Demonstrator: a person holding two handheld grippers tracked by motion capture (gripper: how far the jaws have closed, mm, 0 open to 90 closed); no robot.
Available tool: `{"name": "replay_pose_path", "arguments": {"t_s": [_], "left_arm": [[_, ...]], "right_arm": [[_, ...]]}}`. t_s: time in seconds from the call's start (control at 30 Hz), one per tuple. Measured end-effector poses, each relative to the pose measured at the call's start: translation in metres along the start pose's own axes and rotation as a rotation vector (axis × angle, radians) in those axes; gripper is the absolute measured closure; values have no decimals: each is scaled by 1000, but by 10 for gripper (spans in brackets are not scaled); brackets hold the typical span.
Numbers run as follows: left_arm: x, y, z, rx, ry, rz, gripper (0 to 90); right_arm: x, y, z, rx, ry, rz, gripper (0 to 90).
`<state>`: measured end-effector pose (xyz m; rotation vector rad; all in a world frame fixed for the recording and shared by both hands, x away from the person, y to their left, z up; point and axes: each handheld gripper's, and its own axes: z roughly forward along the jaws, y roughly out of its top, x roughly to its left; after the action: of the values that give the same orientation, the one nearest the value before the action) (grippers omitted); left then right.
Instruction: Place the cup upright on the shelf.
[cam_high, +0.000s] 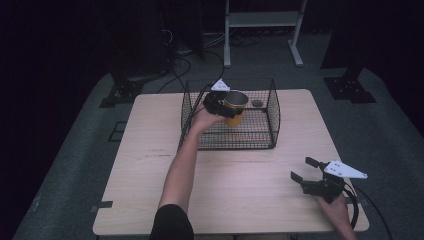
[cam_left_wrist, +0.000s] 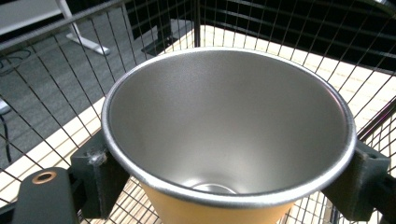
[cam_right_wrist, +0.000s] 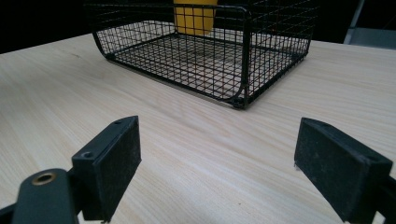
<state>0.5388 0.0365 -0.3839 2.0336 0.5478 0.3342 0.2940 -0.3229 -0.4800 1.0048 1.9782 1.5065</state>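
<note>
While gripping the yellow cup (cam_high: 235, 107) upright inside the wire basket (cam_high: 272, 117), left hand-held gripper (cam_high: 220, 103) is hovering; right hand-held gripper (cam_high: 306, 172) is idling released, well apart on tabletop (cam_high: 150, 165).

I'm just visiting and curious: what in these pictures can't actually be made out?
- Cup: in the high view the left gripper hides its near side.
- Small dark round thing in the wire basket: too small to identify.
- Cup base: cut off by the left gripper view's bottom edge.
- Room beyond the table: too dark.
</note>
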Motion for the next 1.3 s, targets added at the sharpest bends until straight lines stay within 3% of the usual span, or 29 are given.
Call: {"name": "replay_pose_path", "arguments": {"t_s": [0.63, 0.8, 0.97, 1.13, 1.3], "left_arm": [[2, -9, 14, 66, -27, -2, 140], [-1, -9, 16, 99, -11, 27, 140], [0, -10, 18, 103, -11, 21, 139], [-1, -13, 21, 138, -12, 35, 139], [-2, -13, 23, 152, 10, 46, 138]], "right_arm": [[0, 0, 0, -1, 3, -4, 136], [0, 0, 0, -1, 4, -4, 136], [0, 0, 0, -2, 5, -4, 136], [0, 0, 0, -2, 6, -4, 136], [0, 0, 0, -2, 7, -4, 135]]}}
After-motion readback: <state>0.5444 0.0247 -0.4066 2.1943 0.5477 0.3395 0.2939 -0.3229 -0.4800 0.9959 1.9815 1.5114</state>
